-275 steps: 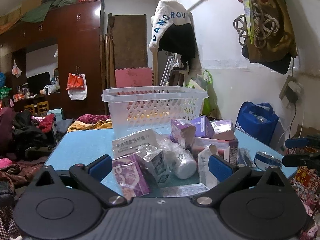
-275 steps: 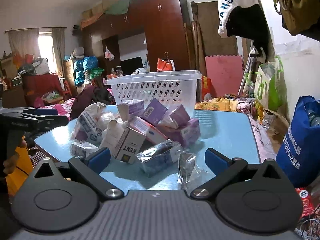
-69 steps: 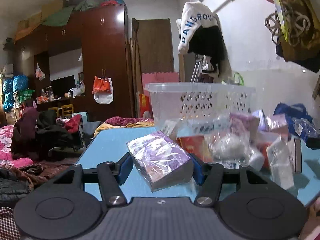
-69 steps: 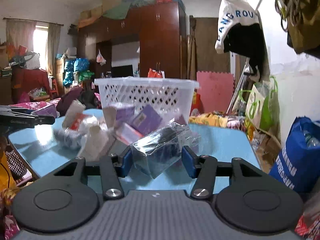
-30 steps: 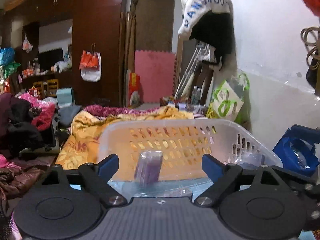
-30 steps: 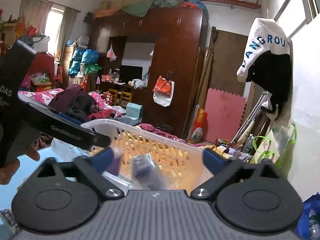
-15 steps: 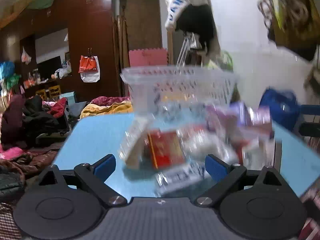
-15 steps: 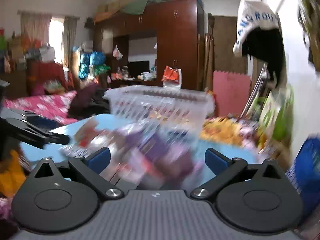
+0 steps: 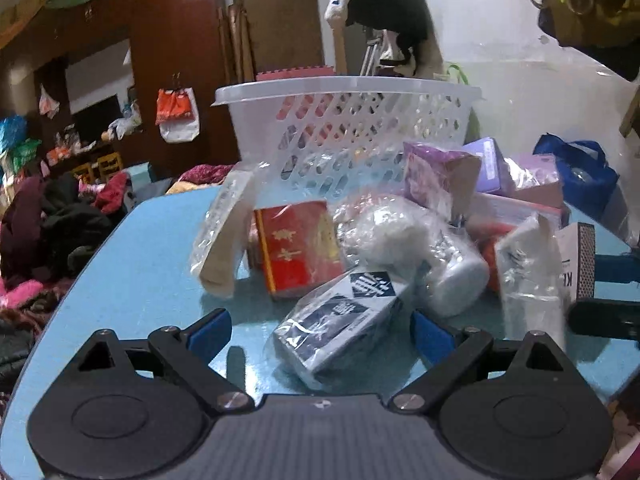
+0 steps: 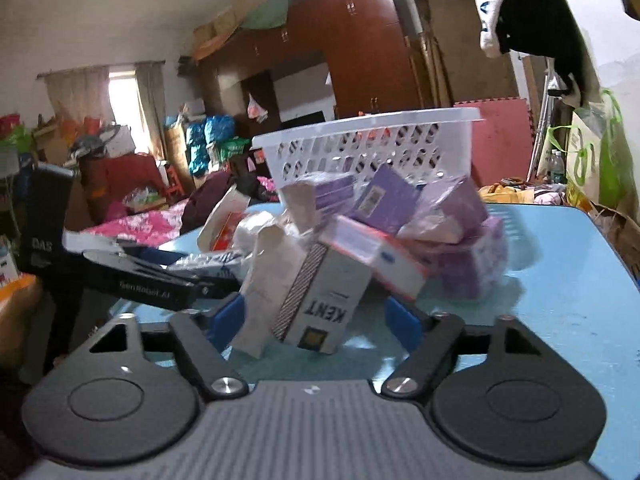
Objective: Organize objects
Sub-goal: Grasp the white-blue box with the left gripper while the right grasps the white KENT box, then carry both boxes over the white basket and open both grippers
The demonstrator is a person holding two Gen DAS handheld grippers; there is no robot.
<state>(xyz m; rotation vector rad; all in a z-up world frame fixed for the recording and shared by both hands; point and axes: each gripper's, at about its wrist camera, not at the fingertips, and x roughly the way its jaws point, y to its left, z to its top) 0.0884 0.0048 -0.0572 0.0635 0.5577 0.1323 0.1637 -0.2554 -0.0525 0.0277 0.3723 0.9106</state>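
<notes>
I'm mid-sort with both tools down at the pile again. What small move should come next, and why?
Probably finish closing the right tool on the KENT box: the box already stands between its closing jaws, pads not yet pressing. The left tool is open around the wrapped blue-and-white box, and the white basket waits behind the pile.

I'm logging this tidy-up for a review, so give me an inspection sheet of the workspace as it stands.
Surface: blue table, bare at its left side.
Job's things: white basket at the far end; in front of it a pile with a red box, purple boxes, a KENT box and a dark blue wrapped pack.
Clutter: many items in clear plastic wrap, leaning on one another.
Grippers: left tongs open around the dark blue wrapped pack; right tongs closing around the KENT box.
Cables: nothing seen on the table.
Surroundings: brown wardrobe, clothes heaps, hanging bags.
</notes>
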